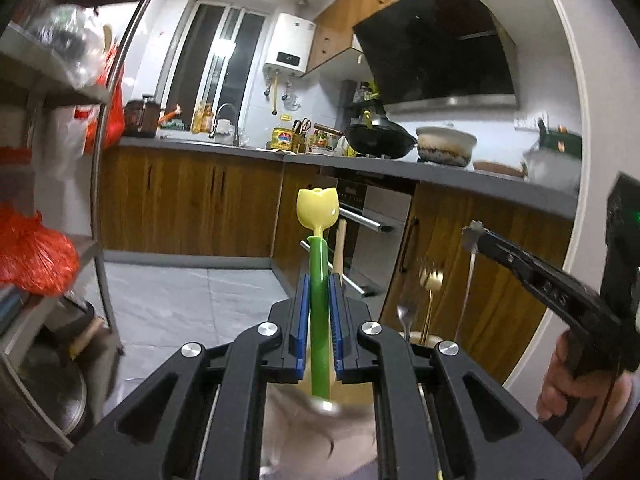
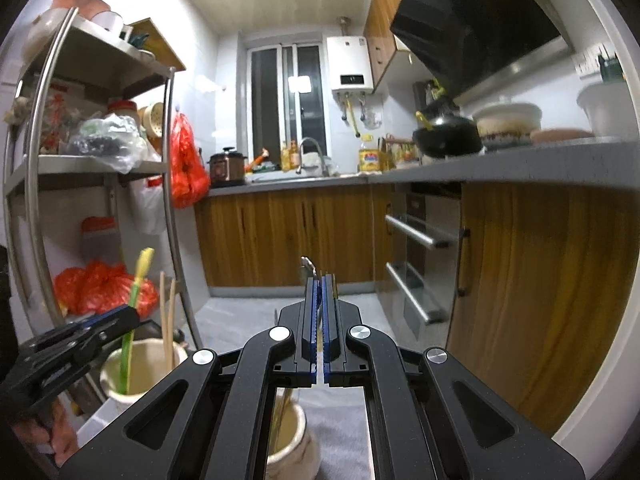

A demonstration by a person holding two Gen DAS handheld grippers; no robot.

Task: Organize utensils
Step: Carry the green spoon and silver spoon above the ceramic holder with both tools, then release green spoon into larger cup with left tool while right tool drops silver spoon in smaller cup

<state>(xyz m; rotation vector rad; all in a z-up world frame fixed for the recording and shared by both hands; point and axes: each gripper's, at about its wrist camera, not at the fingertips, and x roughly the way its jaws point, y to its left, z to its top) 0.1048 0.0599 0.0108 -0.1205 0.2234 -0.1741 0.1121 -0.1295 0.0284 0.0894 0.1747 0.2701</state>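
My left gripper (image 1: pixel 319 312) is pinching the green stem of a tulip spoon (image 1: pixel 319 208), yellow bowl upward. Seen from the right wrist, its lower end reaches into the left cream jar (image 2: pixel 138 372), which also holds a pair of wooden chopsticks (image 2: pixel 168 316). My right gripper (image 2: pixel 320 312) has its jaws pressed together on a thin metal utensil (image 2: pixel 307 264); only the tip shows past the pads, so I cannot tell its kind. Below that gripper stands a second cream jar (image 2: pixel 290 436) with thin gold handles inside; the left view shows a gold fork (image 1: pixel 431 280) and a silver fork (image 1: pixel 405 314) sticking up there.

Progress, as judged: sorting well under way, several pieces already standing in jars. Both held pieces not yet released. Whether more utensils wait elsewhere is out of view.

Jars stand on a grey surface (image 2: pixel 344 432), low down and partly hidden. Room: narrow kitchen, wood cabinets, grey countertop (image 2: pixel 500 168) bearing a black wok and pots, steel shelving rack (image 2: pixel 100 168) on the left with red bags.
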